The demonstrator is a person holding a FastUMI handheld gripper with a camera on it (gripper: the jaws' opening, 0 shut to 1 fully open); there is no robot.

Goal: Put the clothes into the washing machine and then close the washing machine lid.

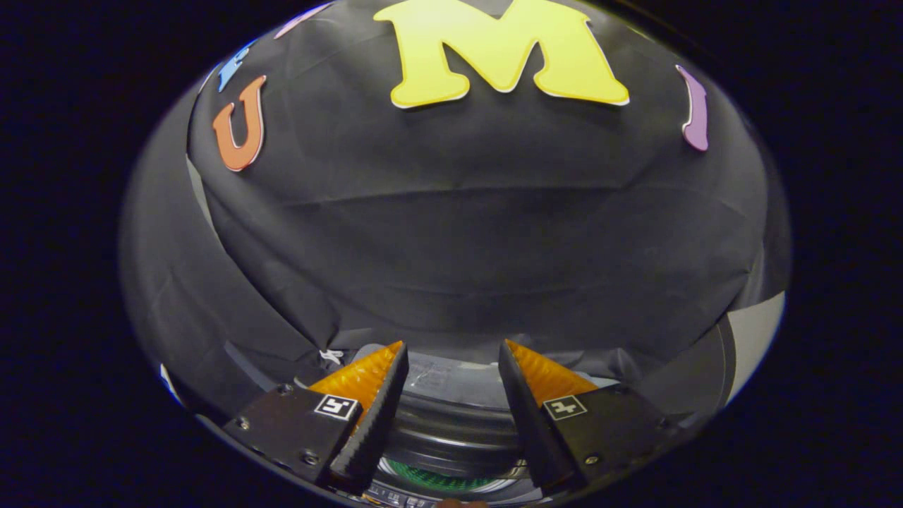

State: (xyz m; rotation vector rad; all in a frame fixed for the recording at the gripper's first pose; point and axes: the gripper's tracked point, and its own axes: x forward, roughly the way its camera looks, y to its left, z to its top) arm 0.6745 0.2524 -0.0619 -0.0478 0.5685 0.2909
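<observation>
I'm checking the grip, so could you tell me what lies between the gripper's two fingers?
In the gripper view, the open gripper holds nothing; through the gap shows the washing machine, with something green low down.

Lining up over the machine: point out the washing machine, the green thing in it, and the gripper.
washing machine (451, 430): gripper view, dark ring.
green thing (441, 480): gripper view, middle.
gripper (453, 347): gripper view, open gap.

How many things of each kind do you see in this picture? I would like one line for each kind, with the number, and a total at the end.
Gripper, fingers apart with nothing between them: 1
Orange fingers: 2
Washing machine, seen just beyond the fingers: 1
Green item inside the machine's opening, too little visible to name: 1
Black cloth wall: 1
Total: 6
</observation>
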